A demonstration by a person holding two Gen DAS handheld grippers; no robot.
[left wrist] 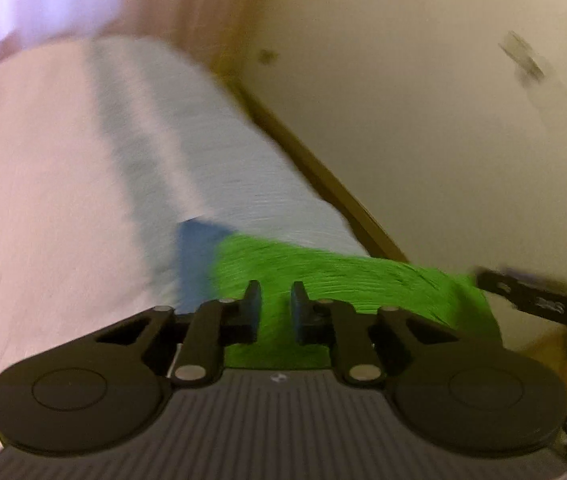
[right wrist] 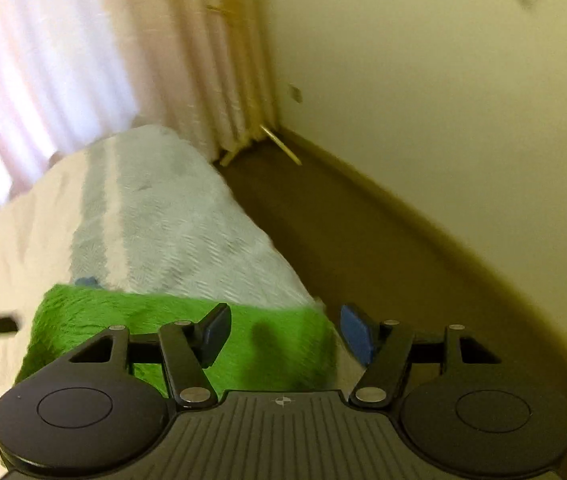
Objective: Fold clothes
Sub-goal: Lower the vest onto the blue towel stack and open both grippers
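A bright green fuzzy garment (left wrist: 343, 280) (right wrist: 123, 316) lies folded on the bed, near its edge. A blue piece of cloth (left wrist: 195, 256) (right wrist: 85, 281) pokes out at its far left corner. My left gripper (left wrist: 276, 292) hovers over the green garment, its jaws a narrow gap apart with green cloth showing through and nothing pinched. My right gripper (right wrist: 285, 316) stands wide open above the garment's right end, nothing between its fingers. Both views are blurred. Part of the right gripper (left wrist: 539, 300) shows at the right of the left wrist view.
The garment rests on a pale grey-blue textured blanket (right wrist: 171, 216) over a white bed sheet (left wrist: 43, 184). Right of the bed a brown floor strip (right wrist: 343, 232) runs along a cream wall (right wrist: 443, 100). Pale curtains (right wrist: 63, 60) hang beyond the bed.
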